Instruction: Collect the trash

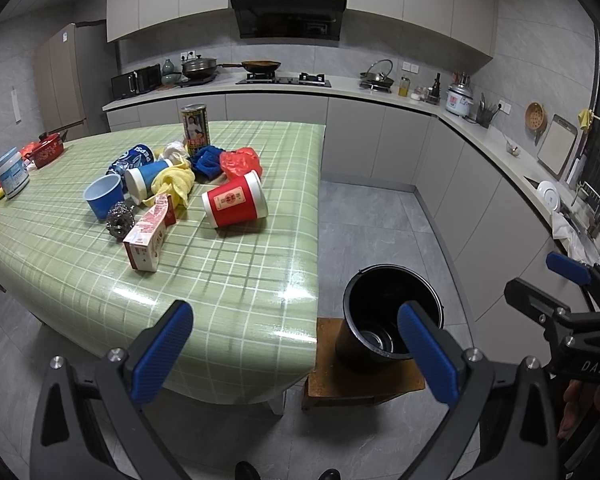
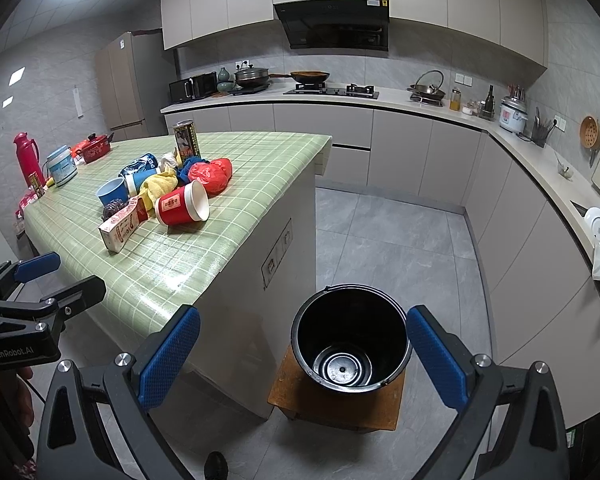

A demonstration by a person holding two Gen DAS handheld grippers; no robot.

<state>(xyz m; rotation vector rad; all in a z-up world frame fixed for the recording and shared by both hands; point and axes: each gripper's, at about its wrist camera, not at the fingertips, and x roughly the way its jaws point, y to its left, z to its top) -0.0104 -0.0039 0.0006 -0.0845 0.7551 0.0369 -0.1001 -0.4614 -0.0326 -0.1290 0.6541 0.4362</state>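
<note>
Blue-padded, the left tool (image 1: 296,350) gapes wide at the lower frame, holding nothing; the right tool (image 2: 302,354) spreads equally wide and empty above the black bucket (image 2: 350,340). Trash, including a red cup (image 1: 236,204) and carton (image 1: 148,240), clusters on the green worktop (image 1: 228,280), upper left.

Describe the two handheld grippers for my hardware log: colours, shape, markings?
Both match: black angular frames with silver bolts and two fingers faced with textured blue pads. The left gripper reads "GenRobot.AI" on its body in the right wrist view; the right gripper reads "DAS" in the left wrist view. No cables or sleeves are clearly visible.
</note>
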